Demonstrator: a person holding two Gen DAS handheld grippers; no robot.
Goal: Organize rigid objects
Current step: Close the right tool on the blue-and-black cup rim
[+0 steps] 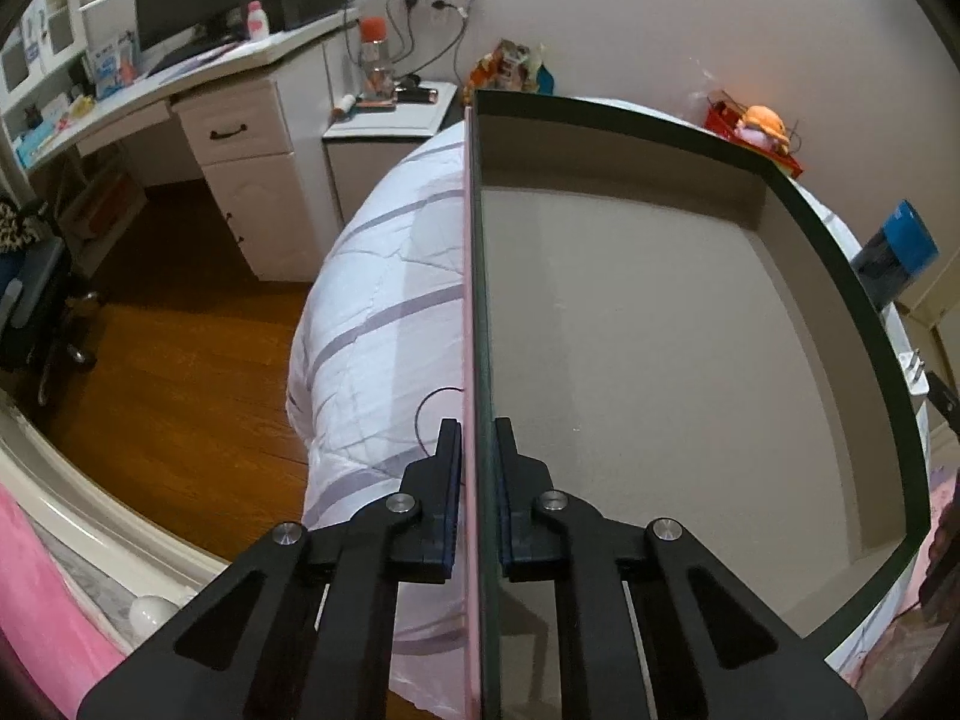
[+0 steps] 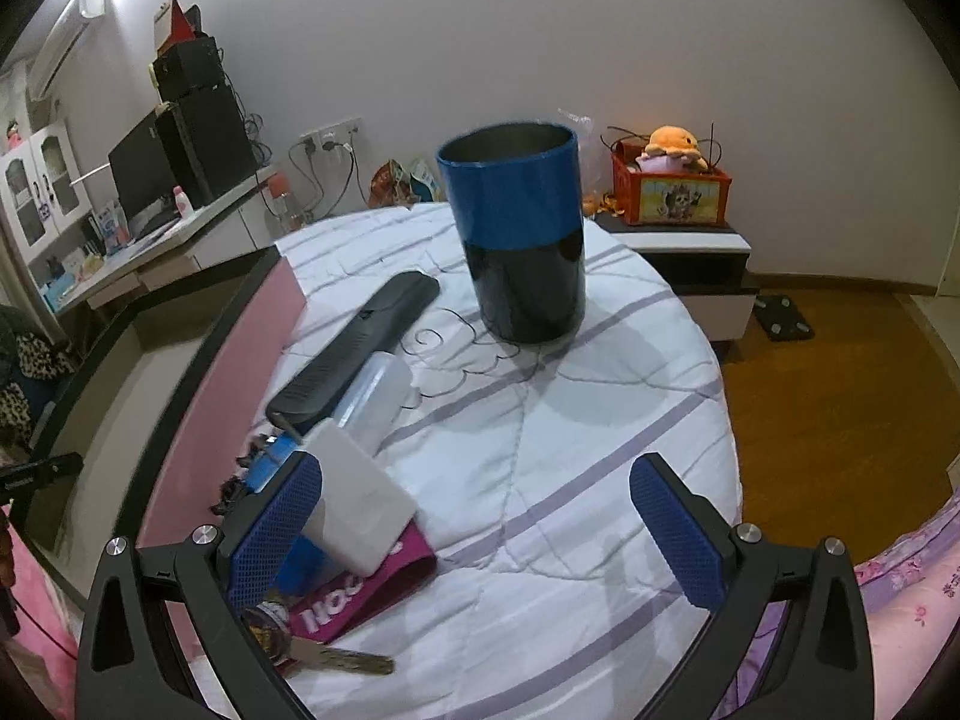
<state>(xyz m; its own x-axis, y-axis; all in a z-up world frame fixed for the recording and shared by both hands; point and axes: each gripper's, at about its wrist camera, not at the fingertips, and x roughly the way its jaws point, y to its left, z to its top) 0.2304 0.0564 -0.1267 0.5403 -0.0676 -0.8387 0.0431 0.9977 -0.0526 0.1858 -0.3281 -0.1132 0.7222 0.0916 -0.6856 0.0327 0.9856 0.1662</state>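
Left gripper (image 1: 478, 468): jaws clamped on the near side wall of the box, one pad outside on the pink face, one inside.
Box (image 1: 660, 348): one, open-topped, shallow, pink outside, dark rim, grey-beige lining, nothing inside; resting on the bed beside the clutter, its far edge near the wall.
Box handling: judged stiff board, light, broad; thin wall likely to flex or tear under a one-sided lift (grip low on the wall, close to a corner, preferred).
Right gripper (image 2: 474, 531): jaws wide apart, nothing between the pads, hovering over the quilt.
White block (image 2: 360, 507): one, just inside the left pad, smooth, judged hard and light; take across the narrow faces.
Clear container (image 2: 375, 396): one, lying down, likely slippery; grip mid-body.
Black flat bar (image 2: 360, 348): one, long, ribbed, lying beside the box's pink wall; grip at the middle to avoid tipping.
Key (image 2: 351, 660): one visible, thin metal, hard to pinch off soft fabric.
Magenta packet (image 2: 360, 594): one, under the white block.
Canister (image 2: 519, 234): one, upright, blue upper band over black, open top, well beyond the jaws; probably rigid, too wide for a side grip (rim pinch advisable).
Bed (image 2: 570, 480): soft quilt, poor support under pressing.
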